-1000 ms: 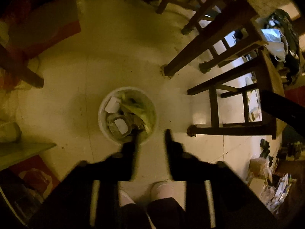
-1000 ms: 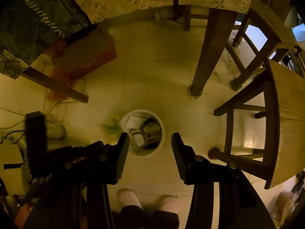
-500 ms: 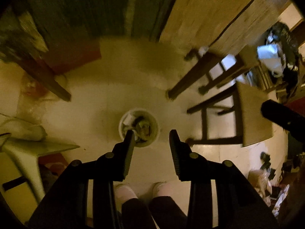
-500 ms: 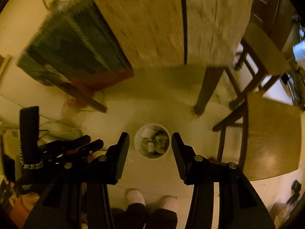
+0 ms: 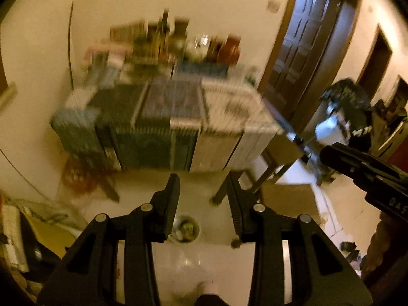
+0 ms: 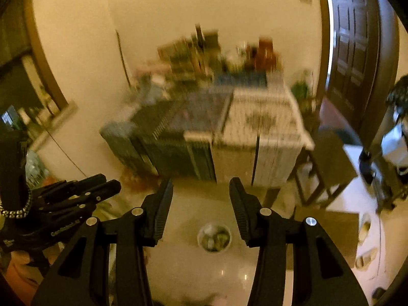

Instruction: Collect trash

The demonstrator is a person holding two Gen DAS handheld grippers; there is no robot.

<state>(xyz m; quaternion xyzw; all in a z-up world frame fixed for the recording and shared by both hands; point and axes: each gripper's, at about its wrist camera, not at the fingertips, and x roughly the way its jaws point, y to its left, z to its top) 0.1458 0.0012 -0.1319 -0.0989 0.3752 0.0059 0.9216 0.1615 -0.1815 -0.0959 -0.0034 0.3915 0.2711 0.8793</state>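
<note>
both views look down from high over a pale floor [image 6: 204, 275]. a small round bin [image 6: 214, 237] full of trash stands on the floor, near, well below both claws. the left claw [image 5: 202, 186] is spread with nothing between its fingers; the bin [image 5: 185, 229] shows in the gap. the right claw [image 6: 201, 187] is also spread and holds nothing. beyond, far, a table [image 6: 255, 132] under a patterned cloth is blurred, with clutter at its back against the wall. a chair [image 6: 329, 163] stands to its right, and a dark door [image 6: 357, 51] is far right.
</note>
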